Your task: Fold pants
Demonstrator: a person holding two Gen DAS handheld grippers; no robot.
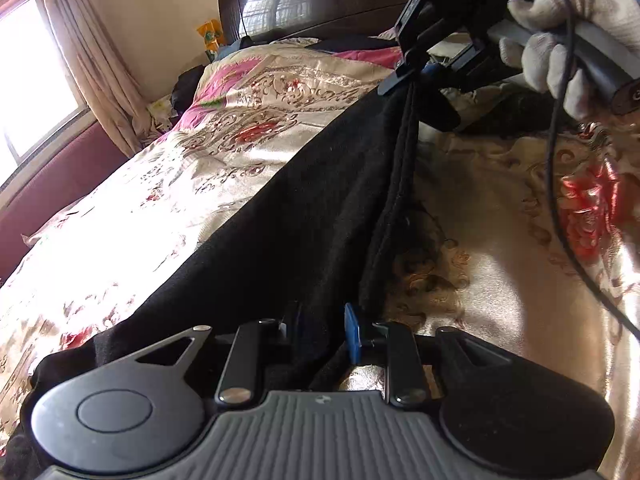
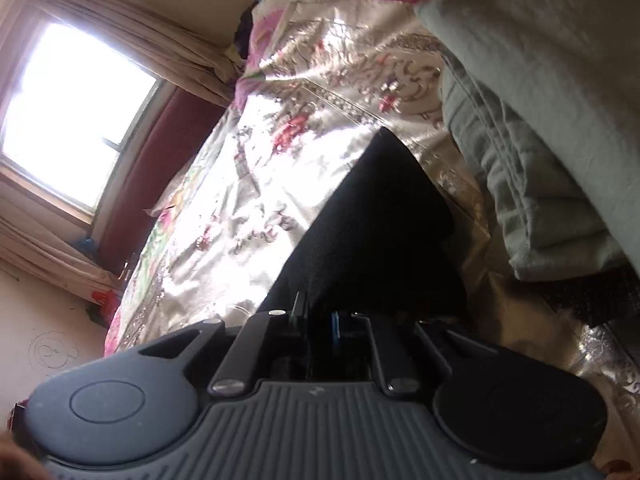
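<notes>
Stretching black pants (image 1: 304,200) over the bedspread (image 1: 120,216) — both tongs (image 1: 324,332) (image 2: 320,320) clamped on fabric.

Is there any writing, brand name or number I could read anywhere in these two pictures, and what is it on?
No readable text in either view.
Left gripper: small pale emblem on its grey ribbed body, a mark, not letters.
Right gripper: same small emblem, blurred.
Yellow packet by the headboard: print too small to read.
Black pants: no label visible.

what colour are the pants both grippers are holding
Black. The pants show best in the left wrist view, stretched over the floral bedspread.
</notes>
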